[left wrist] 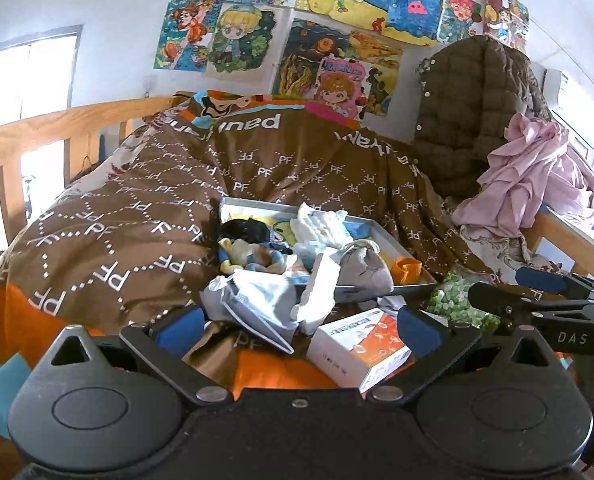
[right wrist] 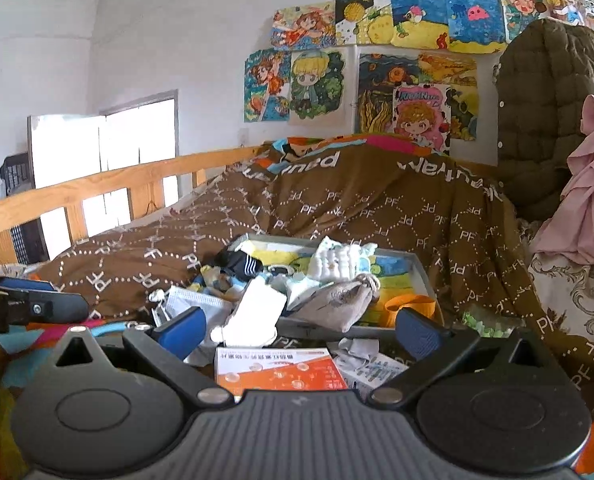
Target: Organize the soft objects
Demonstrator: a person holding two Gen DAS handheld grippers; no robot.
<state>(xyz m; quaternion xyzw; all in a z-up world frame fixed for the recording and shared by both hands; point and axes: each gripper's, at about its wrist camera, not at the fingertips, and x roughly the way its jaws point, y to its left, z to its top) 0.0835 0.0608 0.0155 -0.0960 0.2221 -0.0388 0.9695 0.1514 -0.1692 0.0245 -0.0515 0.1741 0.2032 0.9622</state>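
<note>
The tray (left wrist: 393, 240), a shallow rectangular grey pan, lies on the bed's brown quilt (left wrist: 137, 216) with its long axis running left-near to right-far, and holds crumpled soft items: a black sock (left wrist: 249, 230), a white quilted cloth (left wrist: 321, 226) and a grey drawstring pouch (left wrist: 363, 268) draped over its near rim. A rigid white-and-orange box (left wrist: 361, 346) lies flat before the tray. The left hand-held gripper (left wrist: 299, 330) and right hand-held gripper (right wrist: 301, 332) both hover spread wide, gripping nothing.
</note>
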